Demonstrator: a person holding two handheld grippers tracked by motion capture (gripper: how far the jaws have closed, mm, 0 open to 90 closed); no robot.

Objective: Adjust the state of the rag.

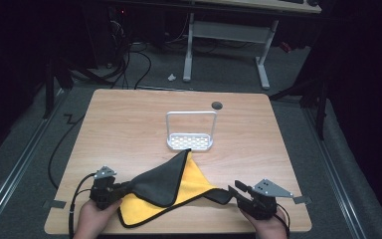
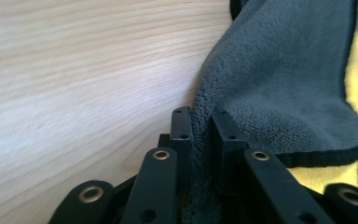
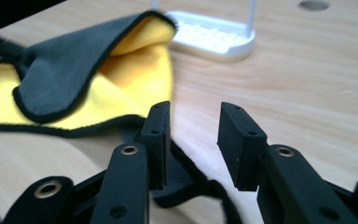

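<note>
2 grippers work 1 unlabelled cloth point(image 1: 165, 191) at the table's near edge — left gripper point(image 2: 200, 123) clamps its grey corner; right gripper point(image 3: 193, 126) gapes, a corner lying beneath its jaws.

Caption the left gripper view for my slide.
Left tool shut on grey cloth over the wooden table.

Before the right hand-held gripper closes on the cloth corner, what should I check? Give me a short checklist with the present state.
1. Left hand-held gripper shut on cloth: ok.
2. Right hand-held gripper open: ok.
3. Cloth corner between its jaws: not ok, it lies below and beside the left jaw.
4. White rack apart from the jaws: ok.
5. Cloth tip free of rack: cannot tell.
</note>
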